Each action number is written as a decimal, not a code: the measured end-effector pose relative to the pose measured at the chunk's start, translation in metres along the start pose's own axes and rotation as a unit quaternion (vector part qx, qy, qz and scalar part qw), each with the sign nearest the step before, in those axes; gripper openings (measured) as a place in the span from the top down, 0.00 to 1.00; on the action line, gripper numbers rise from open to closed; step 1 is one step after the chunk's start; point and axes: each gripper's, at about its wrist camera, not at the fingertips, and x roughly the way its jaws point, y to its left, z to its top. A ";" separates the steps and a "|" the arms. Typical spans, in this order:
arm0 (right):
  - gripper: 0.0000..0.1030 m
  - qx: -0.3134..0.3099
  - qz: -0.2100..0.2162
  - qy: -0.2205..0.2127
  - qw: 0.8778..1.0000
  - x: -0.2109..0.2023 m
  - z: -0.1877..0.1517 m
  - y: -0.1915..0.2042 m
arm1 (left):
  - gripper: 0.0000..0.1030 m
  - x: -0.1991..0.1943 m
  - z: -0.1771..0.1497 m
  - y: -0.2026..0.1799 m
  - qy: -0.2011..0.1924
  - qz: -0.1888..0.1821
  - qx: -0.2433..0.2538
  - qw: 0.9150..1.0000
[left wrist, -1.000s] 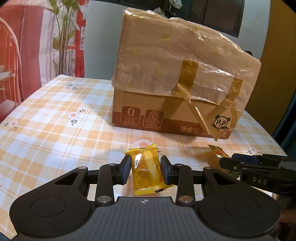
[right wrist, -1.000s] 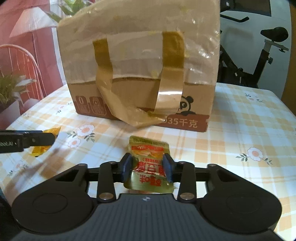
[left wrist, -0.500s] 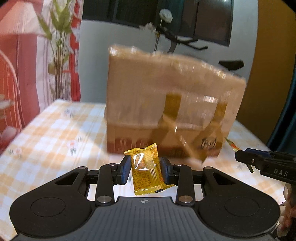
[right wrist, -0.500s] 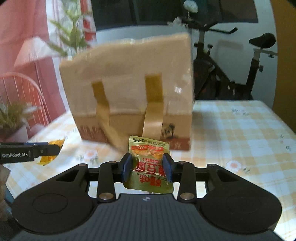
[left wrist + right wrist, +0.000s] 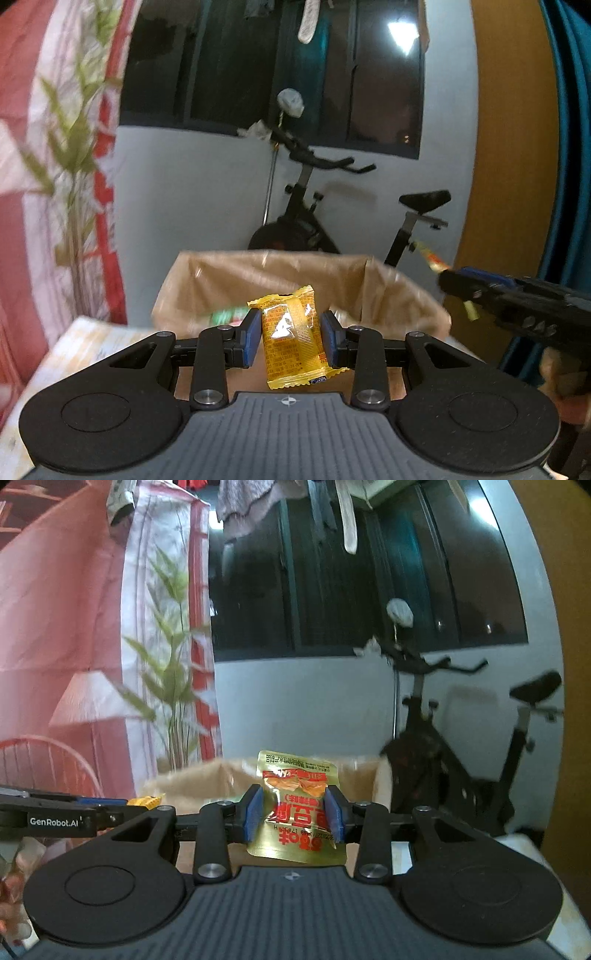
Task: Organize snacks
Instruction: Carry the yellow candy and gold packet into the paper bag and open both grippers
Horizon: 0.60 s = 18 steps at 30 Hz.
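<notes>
The left gripper (image 5: 290, 338) has its fingers (image 5: 252, 336) clenched on a yellow snack packet (image 5: 293, 341), which stands upright between the blue pads with its long axis vertical and its crimped ends sticking out above and below. The right gripper (image 5: 294, 814) is clamped in the same way on a gold pouch (image 5: 300, 805) with red print, also upright, its top edge rising above the pads and its lower edge hanging below them. What matters for the coming move is where the cardboard box (image 5: 295, 275) lies: its open, plastic-lined mouth sits directly ahead of and below both pairs of fingers, so each packet is held up just short of the near rim rather than over the opening. Something green already lies inside the box, seen only as a blur in the left wrist view. The two grippers are side by side at about the same height; the right one shows at the right edge of the left wrist view, and neither looks clearly nearer the box. My judgement is that both need to travel forward over the rim before letting go. The table (image 5: 85, 338) shows only as a blurred corner to the left of the box.
</notes>
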 end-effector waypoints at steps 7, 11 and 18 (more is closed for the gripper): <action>0.62 -0.018 -0.008 0.023 1.000 0.066 0.009 -0.010 | 0.65 0.060 0.029 0.004 0.003 -0.012 0.008 1.000; 0.62 -0.013 -0.012 0.045 0.999 0.094 0.002 -0.020 | 0.65 0.093 0.032 0.005 0.024 -0.016 0.004 1.000; 0.60 0.010 -0.010 0.081 0.997 0.116 -0.013 -0.035 | 0.64 0.121 0.024 0.010 0.052 -0.015 0.001 0.999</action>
